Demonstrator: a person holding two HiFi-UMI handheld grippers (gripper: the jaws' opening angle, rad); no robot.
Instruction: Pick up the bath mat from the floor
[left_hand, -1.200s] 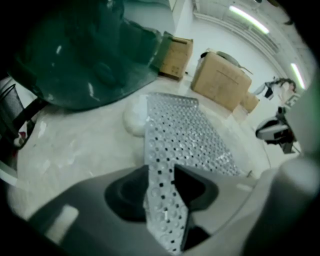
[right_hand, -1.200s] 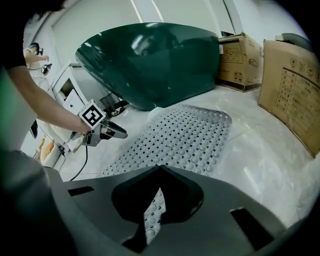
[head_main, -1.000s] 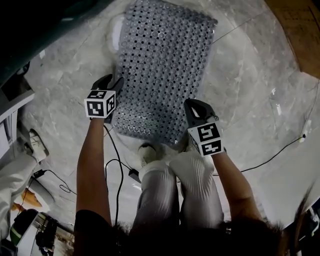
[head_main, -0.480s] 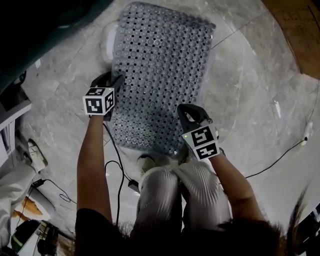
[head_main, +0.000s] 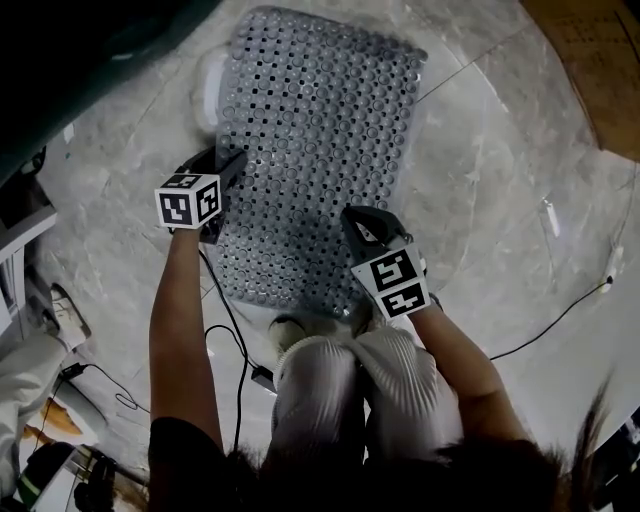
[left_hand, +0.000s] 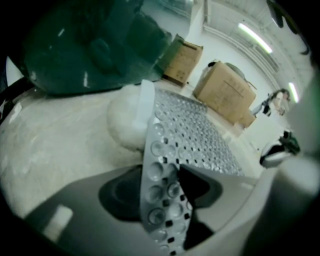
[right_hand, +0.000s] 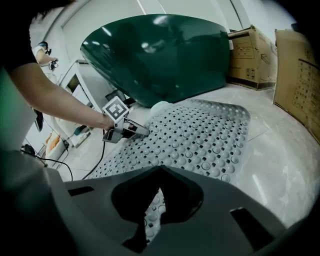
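The grey bath mat (head_main: 320, 130) with holes and bumps lies flat on the marble floor. My left gripper (head_main: 225, 172) is at the mat's left edge. In the left gripper view a strip of the mat's edge (left_hand: 162, 175) stands between the left gripper's (left_hand: 165, 197) jaws, which have just been opening and stand wide, not pressing on it. My right gripper (head_main: 358, 222) is low over the mat's near right part. In the right gripper view a bit of mat (right_hand: 155, 215) shows in the gap of the right gripper (right_hand: 157, 200), open as far as I can see.
A dark green tub (right_hand: 160, 55) stands beyond the mat's far left, with a white rounded thing (head_main: 212, 85) beside the mat's edge. Cardboard boxes (right_hand: 250, 50) stand at the far side. A black cable (head_main: 225, 310) and the person's knees (head_main: 350, 380) are near the mat's front edge.
Both grippers have sunk toward the mat. The right one has slid left from the mat's right edge onto it; the left one has shifted slightly along the left edge.
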